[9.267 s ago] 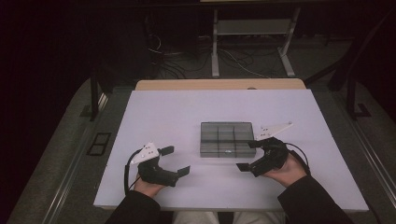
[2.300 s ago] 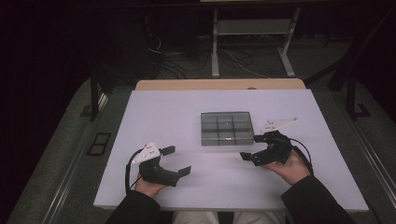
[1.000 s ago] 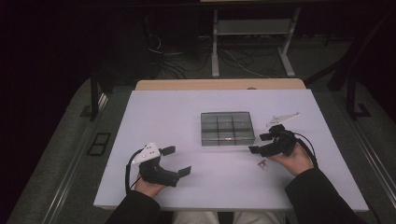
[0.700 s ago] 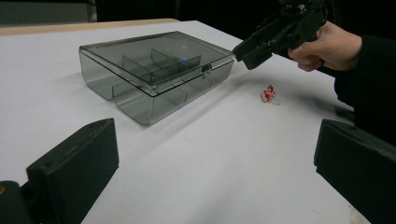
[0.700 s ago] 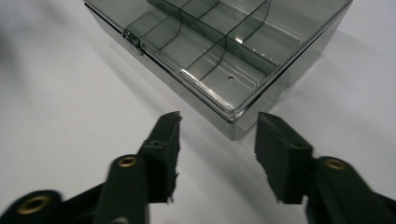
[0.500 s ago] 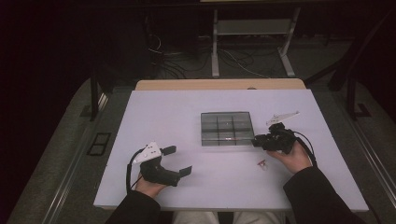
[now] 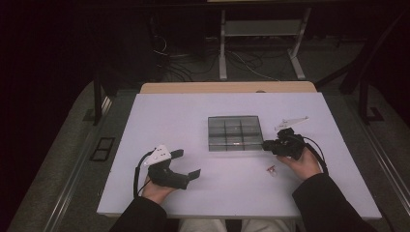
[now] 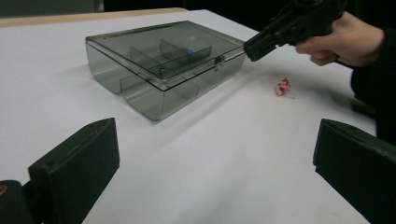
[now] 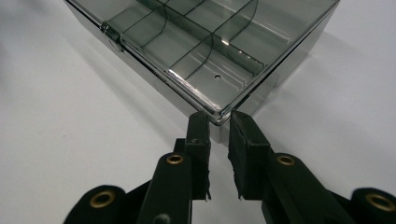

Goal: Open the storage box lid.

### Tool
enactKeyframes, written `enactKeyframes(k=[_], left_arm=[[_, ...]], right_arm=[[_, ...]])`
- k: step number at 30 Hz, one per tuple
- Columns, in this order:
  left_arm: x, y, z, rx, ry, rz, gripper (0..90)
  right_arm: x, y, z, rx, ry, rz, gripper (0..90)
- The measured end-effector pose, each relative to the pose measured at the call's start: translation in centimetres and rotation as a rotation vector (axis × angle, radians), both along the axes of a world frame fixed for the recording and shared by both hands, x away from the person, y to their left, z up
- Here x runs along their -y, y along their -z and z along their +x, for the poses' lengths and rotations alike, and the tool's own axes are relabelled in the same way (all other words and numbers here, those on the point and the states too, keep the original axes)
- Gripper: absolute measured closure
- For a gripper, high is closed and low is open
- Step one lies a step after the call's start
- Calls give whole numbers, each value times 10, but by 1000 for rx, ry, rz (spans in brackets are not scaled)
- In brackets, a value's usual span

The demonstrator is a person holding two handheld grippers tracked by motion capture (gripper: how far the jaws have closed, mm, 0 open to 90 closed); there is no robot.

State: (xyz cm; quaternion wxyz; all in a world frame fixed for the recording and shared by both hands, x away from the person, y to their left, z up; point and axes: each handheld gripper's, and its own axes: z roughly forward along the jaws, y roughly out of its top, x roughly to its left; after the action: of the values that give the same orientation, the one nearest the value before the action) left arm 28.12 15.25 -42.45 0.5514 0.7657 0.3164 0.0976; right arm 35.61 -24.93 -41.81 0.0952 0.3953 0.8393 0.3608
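- The smoky clear compartment box (image 7: 235, 133) lies near the middle of the white table (image 7: 193, 116), its lid down; in the high view its dividers read as a dim grid, and whether anything lies in the cells cannot be told; in the left gripper view a tiny blue speck shows through the lid, too small to name.
- The right gripper (image 7: 267, 144) sits at the box's near right corner; in the right gripper view its jaws have just been closing and now stand narrow, their tips at either side of that corner (image 9: 218, 116); whether the pads truly press on the plastic cannot be made out, as the corner edge hides the contact.
- The left gripper (image 7: 186, 164) rests low on the table, well apart from the box; its jaws stand wide with nothing between them; in its own view both jaws are cut off by the frame's lower edge.
- A small red-and-clear piece (image 7: 272, 170) lies on the table just beside the right hand (image 7: 302, 162); its shape is too small to tell.
- A thin white part (image 7: 290, 122) lies beyond the right gripper; unclear what it is.
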Motion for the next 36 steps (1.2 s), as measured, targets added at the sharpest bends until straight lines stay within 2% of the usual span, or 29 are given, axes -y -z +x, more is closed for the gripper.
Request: enactKeyframes(k=[3, 5, 11, 18, 29, 36], left_arm=[[4, -3, 5, -3, -7, 18, 30], [7, -6, 10, -9, -10, 32, 43], [17, -7, 22, -34, -13, 47, 112], [28, -8, 35, -39, -26, 60, 176], [33, -10, 50, -28, -13, 53, 176], [34, -14, 60, -4, -13, 99, 183]], right_arm=[[0, 0, 0, 4, 1, 5, 772], [2, -1, 0, 7, 2, 21, 811], [2, -1, 0, 9, 7, 25, 811], [2, -3, 1, 15, 9, 48, 842], [4, -8, 2, 30, 7, 74, 866], [2, -15, 6, 50, 3, 91, 885]])
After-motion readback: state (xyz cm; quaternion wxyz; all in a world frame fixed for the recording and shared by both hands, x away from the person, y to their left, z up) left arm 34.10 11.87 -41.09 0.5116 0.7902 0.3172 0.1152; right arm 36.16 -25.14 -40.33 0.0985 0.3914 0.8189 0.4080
